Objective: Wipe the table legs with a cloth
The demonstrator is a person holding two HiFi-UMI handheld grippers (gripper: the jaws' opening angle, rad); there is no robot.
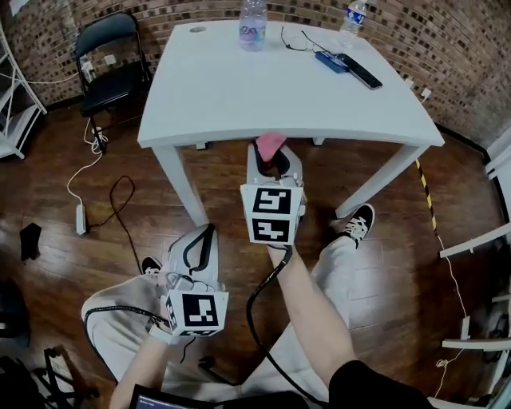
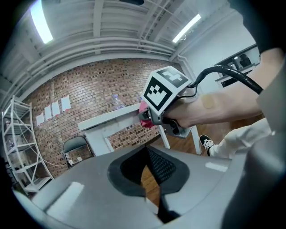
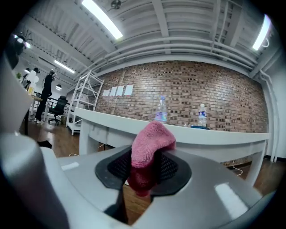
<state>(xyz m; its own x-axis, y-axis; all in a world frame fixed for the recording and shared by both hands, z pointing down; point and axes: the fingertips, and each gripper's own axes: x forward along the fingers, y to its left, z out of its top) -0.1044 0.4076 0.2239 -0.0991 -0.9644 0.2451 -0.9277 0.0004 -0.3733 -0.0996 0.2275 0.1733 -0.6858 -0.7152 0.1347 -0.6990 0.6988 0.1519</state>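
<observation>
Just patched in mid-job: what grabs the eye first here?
The pink cloth is clamped in the right gripper, just short of the white table's near edge. The left gripper hangs lower, by the person's knee, jaws together and empty. Two bottles and a phone sit along the table's far side.

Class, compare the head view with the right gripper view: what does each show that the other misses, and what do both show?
Only the head view: a black chair, glasses and a phone on the table, the left gripper, a shoe. Only the right gripper view: ceiling lights, a white rack, pinned-up papers. Both: the table, two bottles, and the pink cloth in the right gripper.
</observation>
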